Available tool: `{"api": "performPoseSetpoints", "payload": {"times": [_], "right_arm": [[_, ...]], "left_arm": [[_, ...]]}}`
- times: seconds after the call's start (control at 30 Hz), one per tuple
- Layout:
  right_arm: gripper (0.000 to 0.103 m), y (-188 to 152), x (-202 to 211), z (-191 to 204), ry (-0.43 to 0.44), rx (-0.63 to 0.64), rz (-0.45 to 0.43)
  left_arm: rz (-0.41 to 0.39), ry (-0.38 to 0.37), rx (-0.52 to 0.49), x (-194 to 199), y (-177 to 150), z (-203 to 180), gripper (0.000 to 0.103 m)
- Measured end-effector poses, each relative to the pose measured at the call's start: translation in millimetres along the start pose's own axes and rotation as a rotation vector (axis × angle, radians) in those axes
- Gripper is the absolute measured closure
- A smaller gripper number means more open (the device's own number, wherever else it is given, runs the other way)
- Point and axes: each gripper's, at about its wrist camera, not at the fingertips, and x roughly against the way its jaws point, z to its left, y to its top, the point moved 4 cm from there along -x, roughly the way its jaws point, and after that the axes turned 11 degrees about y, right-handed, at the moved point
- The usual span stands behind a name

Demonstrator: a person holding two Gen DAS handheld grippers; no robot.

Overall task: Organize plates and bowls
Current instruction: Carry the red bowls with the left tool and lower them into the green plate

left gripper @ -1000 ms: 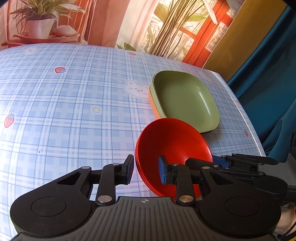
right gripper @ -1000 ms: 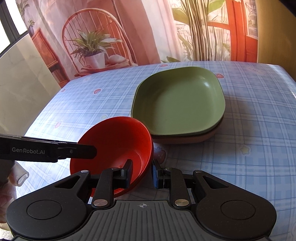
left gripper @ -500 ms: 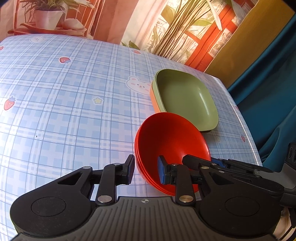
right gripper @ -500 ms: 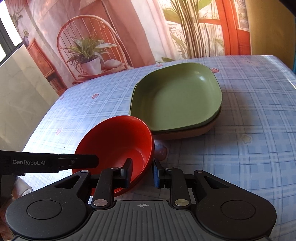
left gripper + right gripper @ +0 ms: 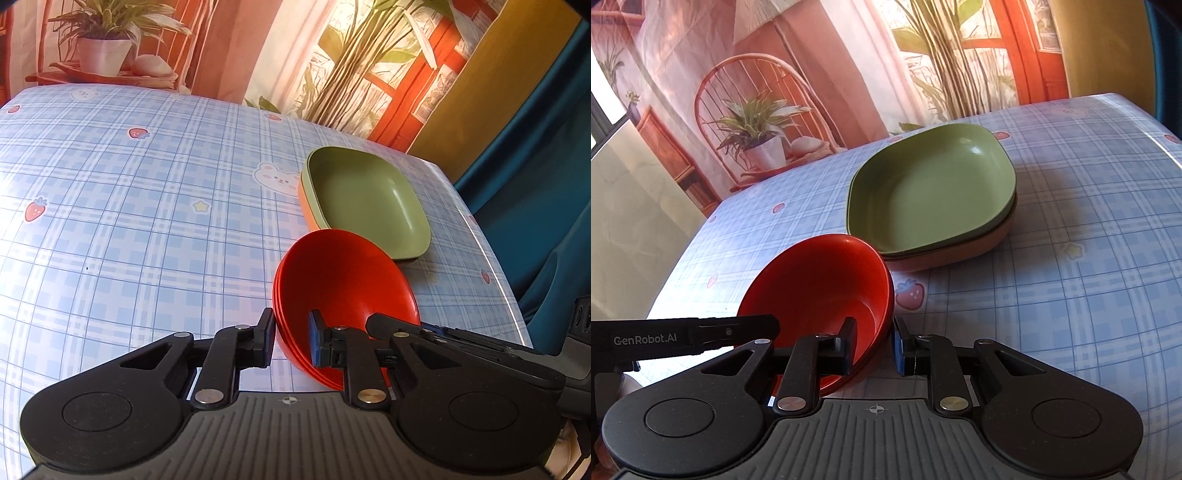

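Both grippers' fingers clamp the red bowls (image 5: 343, 288) rim—only the left view shows several stacked edges.

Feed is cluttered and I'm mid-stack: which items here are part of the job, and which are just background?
Job:
- red bowls, both tongs straddling their rim
- green plate
- tan plate beneath it

Background:
- checked tablecloth
- printed backdrop with potted plant and chair

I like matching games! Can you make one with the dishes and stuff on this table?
Things:
1. top plate
2. bowls
3. bottom plate
4. tablecloth

Descriptions:
A. blue checks with strawberries
B. red, stacked, rim between both grippers' fingers
C. green
D. peach-orange, under the others

Pairs: 1-C, 2-B, 3-D, 4-A
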Motion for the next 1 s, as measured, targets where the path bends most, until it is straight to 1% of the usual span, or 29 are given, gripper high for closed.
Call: {"api": "performPoseSetpoints", "payload": {"times": [0.2, 0.4, 0.7, 1.0], "right_arm": [[0.085, -2.3, 5.5, 6.8, -0.009, 0.038, -0.012], [0.085, 5.1, 13.8, 10.9, -0.002, 0.048, -0.047], [0.085, 27.1, 25.2, 5.4, 0.010, 0.036, -0.095], [0.085, 56.9, 26.7, -3.6, -0.011, 0.066, -0.138]], "left_arm": [[-0.004, -0.009, 0.009, 3.4, -1.9, 2.0, 0.083], [-0.033, -0.024, 0.000, 11.0, 2.8, -0.5, 0.083], [-0.065, -0.054, -0.032, 14.8, 27.1, -15.4, 0.083], [-0.092, -0.066, -0.088, 6.4, 52.2, -33.6, 0.083]]}}
